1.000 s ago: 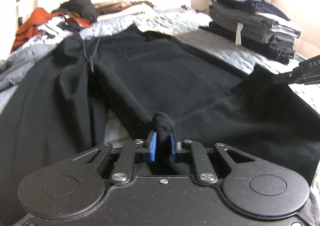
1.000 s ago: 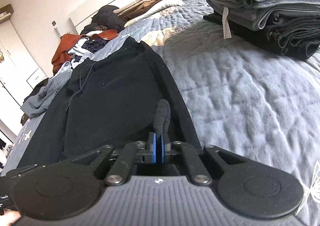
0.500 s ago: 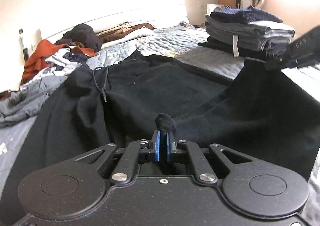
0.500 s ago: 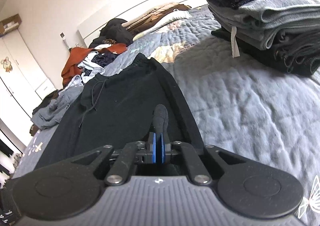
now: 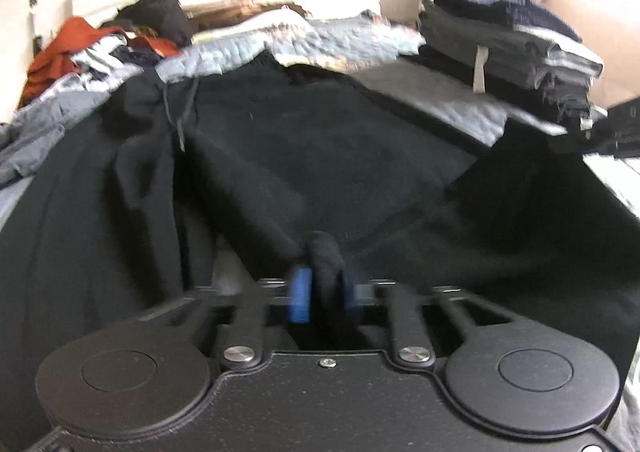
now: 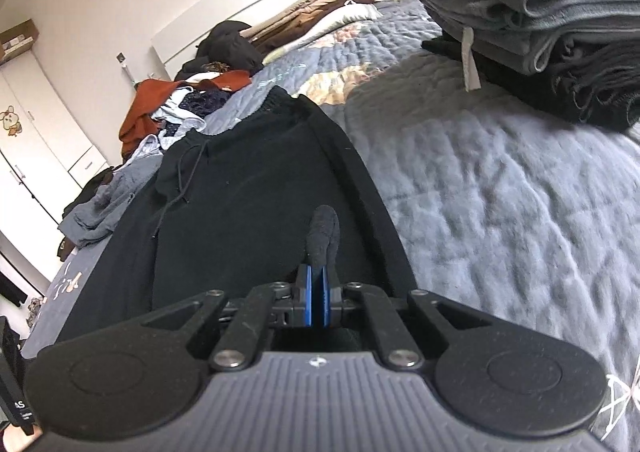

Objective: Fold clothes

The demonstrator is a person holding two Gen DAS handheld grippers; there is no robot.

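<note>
My left gripper has begun opening around the black trousers; right gripper pinches their hem. Trousers stretch toward twelve o'clock; I risk dropping one corner, skewing the fold

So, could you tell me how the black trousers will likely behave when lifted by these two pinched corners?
The black trousers look floppy: cloth bunches in the right gripper. The left gripper is opening around its bunch, so that corner may drop. The thick fabric probably sags between both.

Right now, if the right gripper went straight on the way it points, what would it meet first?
Probably the black trousers spread on the bed: the right gripper, shut on a fold of them, points down along that cloth. Depth is unclear; the drawstring waistband lies further on.
</note>
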